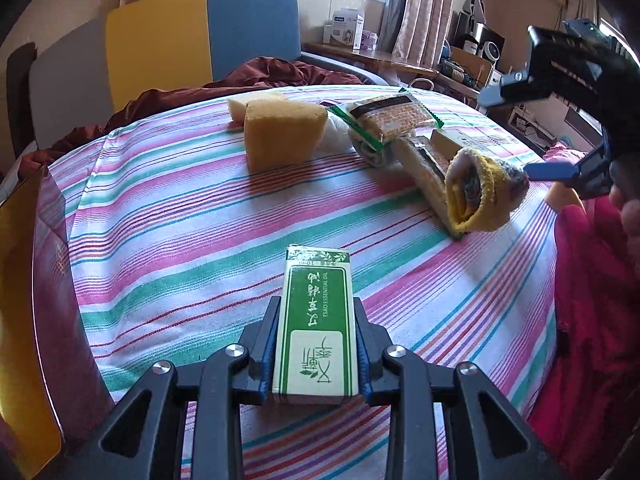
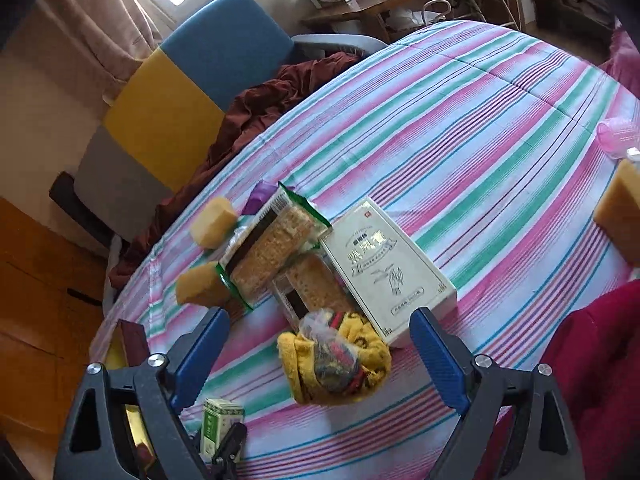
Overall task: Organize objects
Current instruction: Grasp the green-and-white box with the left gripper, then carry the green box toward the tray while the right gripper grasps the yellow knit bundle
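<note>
The left gripper [image 1: 316, 344] is clamped on a green essential oil box [image 1: 315, 324] low over the striped cloth [image 1: 180, 220]. The right gripper [image 2: 316, 356] hangs with jaws wide apart around nothing, just above the yellow rolled sock [image 2: 334, 360]. Sorting looks barely begun: 2 cracker packs [image 2: 272, 256], sponges [image 1: 280, 132] and a white box [image 2: 388, 268] lie jumbled together.

I count three yellow sponge blocks [image 2: 212, 222] — two by the cracker packs, one at the far right edge. Two packs of crackers [image 2: 272, 246], one leaning on the other. One white flat box [image 2: 390, 270], one green-and-white small box [image 1: 314, 320], one yellow sock bundle [image 2: 334, 356]. One pink cup [image 2: 618, 136] — partly cut off. Two grippers [image 1: 314, 344] of mine.
</note>
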The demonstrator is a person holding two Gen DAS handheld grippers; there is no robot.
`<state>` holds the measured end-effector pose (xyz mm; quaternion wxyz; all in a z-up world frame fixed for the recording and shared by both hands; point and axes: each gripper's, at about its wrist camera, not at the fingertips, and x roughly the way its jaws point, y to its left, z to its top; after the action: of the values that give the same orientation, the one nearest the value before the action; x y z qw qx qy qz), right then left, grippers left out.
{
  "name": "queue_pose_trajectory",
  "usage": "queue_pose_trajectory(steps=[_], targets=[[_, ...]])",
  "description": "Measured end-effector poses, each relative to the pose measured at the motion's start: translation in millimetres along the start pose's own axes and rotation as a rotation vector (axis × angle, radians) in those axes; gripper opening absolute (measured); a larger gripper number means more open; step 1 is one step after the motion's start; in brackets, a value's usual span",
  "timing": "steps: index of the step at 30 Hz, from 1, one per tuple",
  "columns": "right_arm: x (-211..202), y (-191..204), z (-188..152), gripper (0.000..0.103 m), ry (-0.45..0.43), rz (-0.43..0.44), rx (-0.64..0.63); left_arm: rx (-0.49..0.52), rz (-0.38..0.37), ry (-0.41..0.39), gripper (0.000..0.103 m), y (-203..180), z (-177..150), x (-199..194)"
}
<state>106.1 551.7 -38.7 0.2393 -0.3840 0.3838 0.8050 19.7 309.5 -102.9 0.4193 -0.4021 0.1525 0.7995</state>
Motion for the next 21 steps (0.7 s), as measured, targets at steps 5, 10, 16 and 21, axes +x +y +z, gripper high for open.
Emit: queue_pose_trajectory(steps=[5, 10, 16, 21], targets=[[11, 4, -2, 0.093, 0.049, -0.044, -0.032, -0.01, -0.01, -0.005, 0.031, 3, -2, -2], [29, 11, -4, 0.093, 0.11, -0.09, -0.073, -0.02, -0.019, -0.011, 0.031, 4, -4, -3], [54, 27, -15, 0.052, 0.166, -0.122, -0.191, -0.019, -0.026, -0.017, 0.031, 5, -6, -5], [45, 48, -26, 0.046, 0.152, 0.065, -0.3, -0.009, -0.019, -0.027, 0.031, 3, -8, -5]])
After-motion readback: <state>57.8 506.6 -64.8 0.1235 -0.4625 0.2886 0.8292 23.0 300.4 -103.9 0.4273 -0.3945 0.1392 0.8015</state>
